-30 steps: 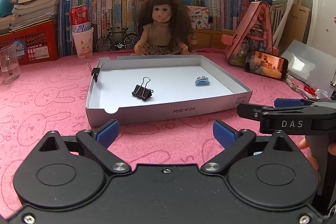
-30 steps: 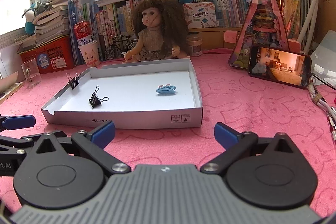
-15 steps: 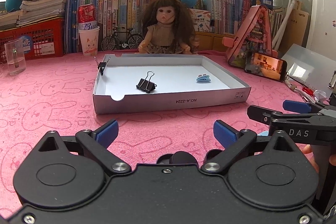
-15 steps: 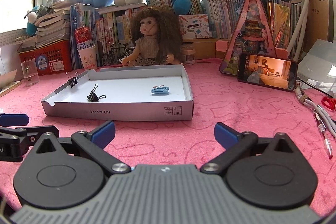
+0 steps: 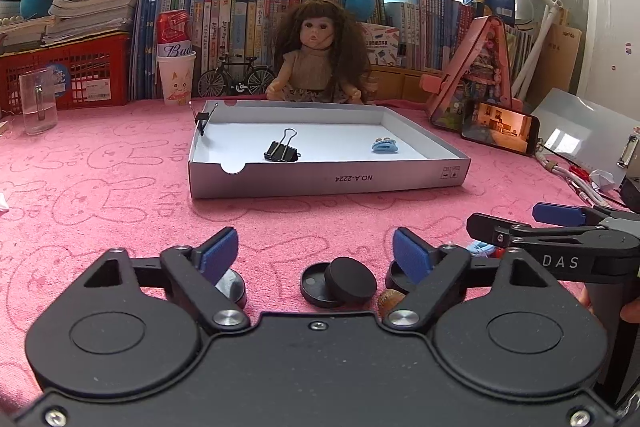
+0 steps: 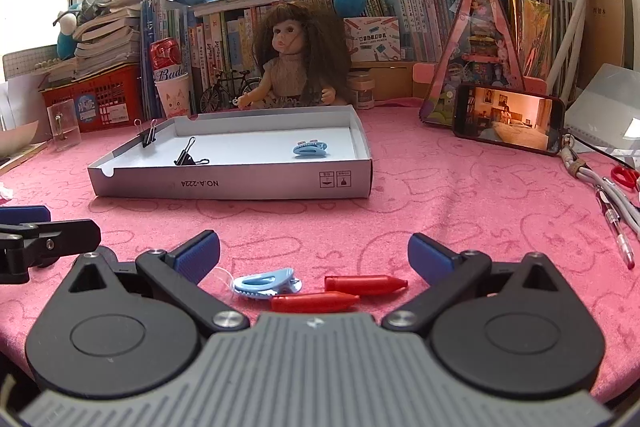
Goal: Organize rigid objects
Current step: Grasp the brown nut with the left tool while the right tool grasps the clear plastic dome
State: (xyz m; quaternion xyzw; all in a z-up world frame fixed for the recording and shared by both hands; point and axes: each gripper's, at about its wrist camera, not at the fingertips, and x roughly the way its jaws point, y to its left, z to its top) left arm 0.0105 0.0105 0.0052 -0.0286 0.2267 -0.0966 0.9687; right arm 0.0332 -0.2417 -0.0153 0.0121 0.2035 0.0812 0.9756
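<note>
A white box lid (image 5: pixel 328 179) (image 6: pixel 232 183) lies on the pink cloth. In it are a black binder clip (image 5: pixel 281 150) (image 6: pixel 188 158) and a blue hair clip (image 5: pixel 385 145) (image 6: pixel 310 149); a second binder clip (image 5: pixel 202 119) (image 6: pixel 149 135) is clamped on its left wall. My left gripper (image 5: pixel 316 251) is open above black round discs (image 5: pixel 340 285). My right gripper (image 6: pixel 314 251) is open above a blue hair clip (image 6: pixel 266 281) and two red crayon-like pieces (image 6: pixel 364 283). The right gripper also shows at the right in the left wrist view (image 5: pixel 556 227).
A doll (image 5: pixel 320 63) sits behind the lid, before shelves of books. A phone (image 6: pixel 510 123) leans at the right, with cables, a pen (image 6: pixel 618 231) and scissors (image 6: pixel 624 177) nearby. A glass (image 5: pixel 38 103) and a paper cup (image 5: pixel 176 79) stand at the left.
Both grippers have pulled back from the lid and tipped downward. The black discs, the near blue clip and the red pieces have come into view between the fingers.
</note>
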